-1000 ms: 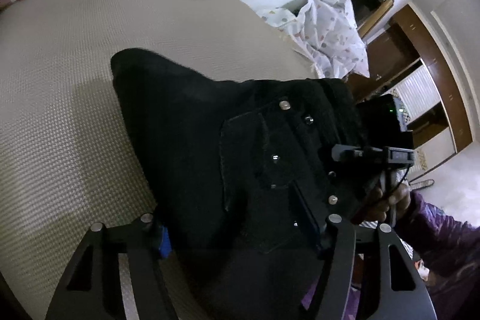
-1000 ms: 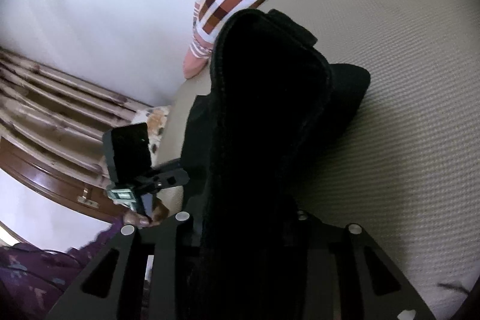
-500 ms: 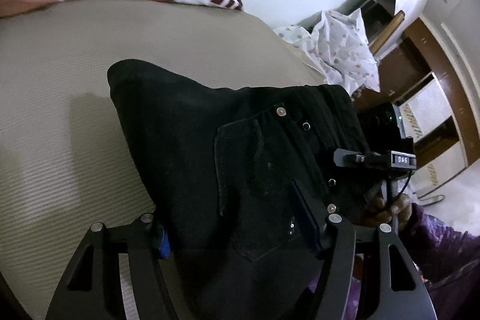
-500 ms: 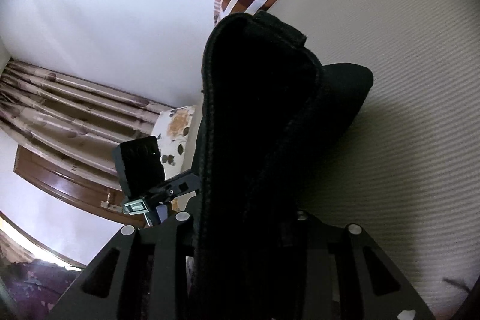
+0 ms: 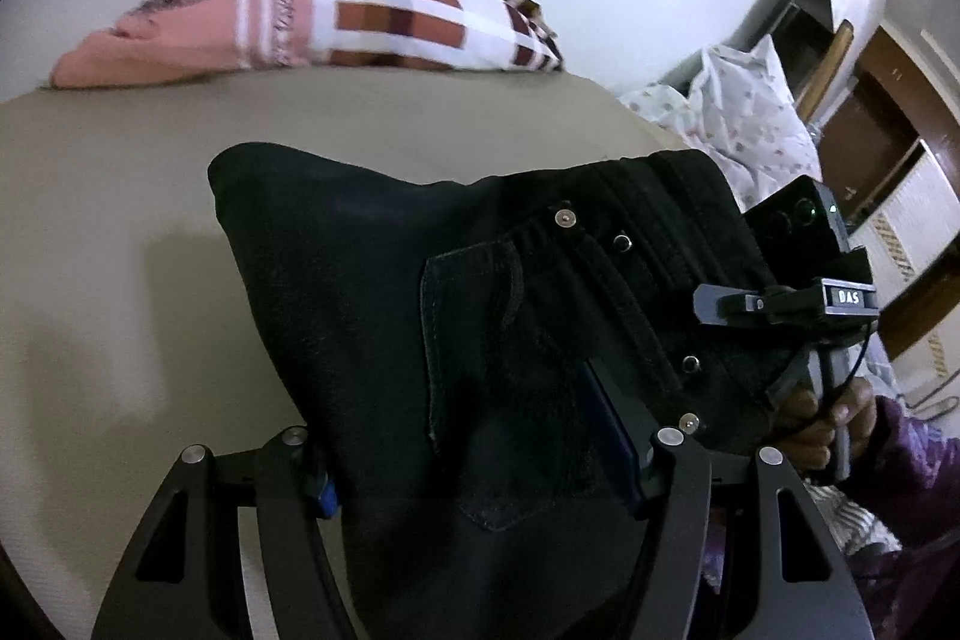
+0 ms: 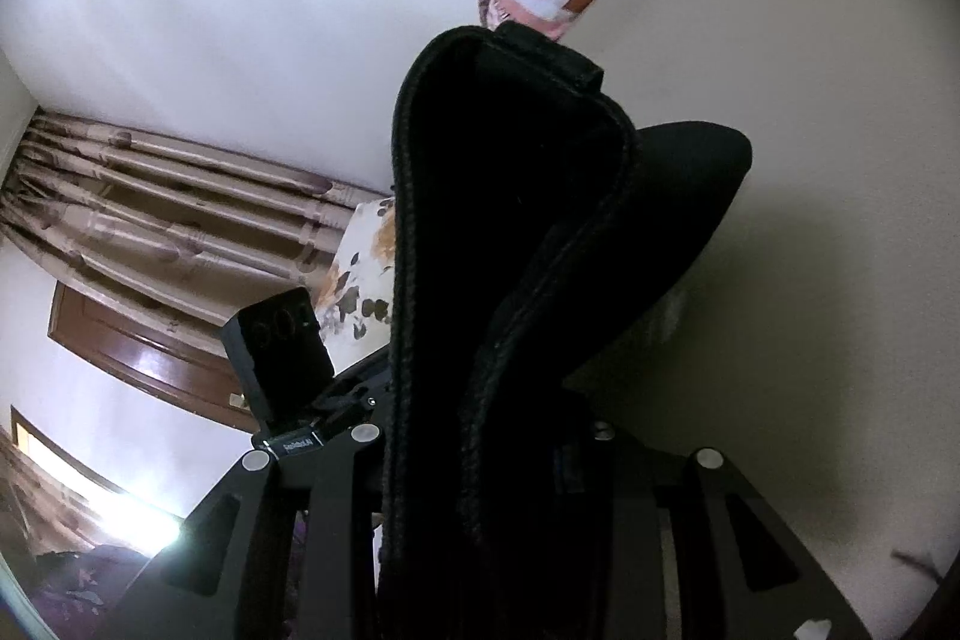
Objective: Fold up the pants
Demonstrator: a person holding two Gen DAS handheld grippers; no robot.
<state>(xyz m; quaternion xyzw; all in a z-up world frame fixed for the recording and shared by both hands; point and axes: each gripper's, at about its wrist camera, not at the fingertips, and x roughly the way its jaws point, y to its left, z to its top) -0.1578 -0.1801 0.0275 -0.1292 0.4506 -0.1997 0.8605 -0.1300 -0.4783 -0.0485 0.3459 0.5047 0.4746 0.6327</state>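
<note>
The black pants (image 5: pixel 420 280) hang between both grippers above the beige bed (image 5: pixel 108 250), folded over with a back pocket and rivets facing me. My left gripper (image 5: pixel 474 460) is shut on a thick fold of them, blue pads pressing either side. In the right wrist view, the pants (image 6: pixel 510 220) rise as a dark ridged waistband edge, and my right gripper (image 6: pixel 486 436) is shut on it. The right gripper (image 5: pixel 720 307) also shows in the left wrist view at the waistband, held by a hand (image 5: pixel 822 418). The lower part of the pants is hidden.
A checked red-and-white pillow (image 5: pixel 360 10) lies at the bed's far edge against the white wall. A white dotted cloth (image 5: pixel 738 112) and wooden cupboards (image 5: pixel 888 196) stand to the right. Striped curtains (image 6: pixel 150 196) and a floral cushion (image 6: pixel 360 280) are to the left.
Both grippers have swung across and tilted upward with the pants still gripped. More wall and less bed fill both views, and the pillow sits lower in the frames.
</note>
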